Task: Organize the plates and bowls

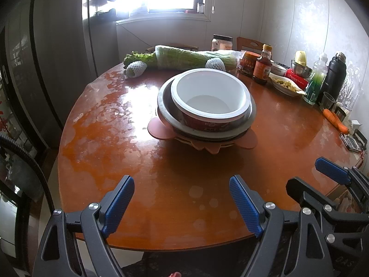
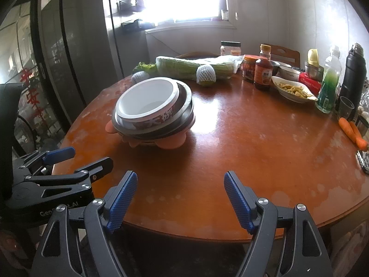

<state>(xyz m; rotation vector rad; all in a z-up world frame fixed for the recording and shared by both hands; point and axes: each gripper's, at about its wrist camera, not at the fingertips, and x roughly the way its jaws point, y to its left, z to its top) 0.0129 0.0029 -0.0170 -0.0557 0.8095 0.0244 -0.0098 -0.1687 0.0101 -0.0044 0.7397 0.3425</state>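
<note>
A stack of dishes stands on the round wooden table [image 1: 161,184]. On top is a white bowl [image 1: 209,97] [image 2: 147,101] with a red printed outside. It sits inside a steel bowl [image 1: 168,113] [image 2: 184,108], which rests on a pink flower-shaped plate [image 1: 159,129] [image 2: 170,144]. My left gripper [image 1: 182,198] [image 2: 85,159] is open and empty over the table's near edge, well short of the stack. Beside it, my right gripper [image 2: 180,196] [image 1: 306,173] is open and empty too.
Wrapped greens [image 1: 189,57] and fruit in foam netting [image 1: 136,69] lie behind the stack. Sauce bottles and jars [image 1: 261,65], a dish of food [image 1: 284,85], a black flask [image 1: 334,76], a plastic cup [image 2: 346,107] and carrots [image 2: 352,133] crowd the right side. A chair [image 2: 286,55] stands behind.
</note>
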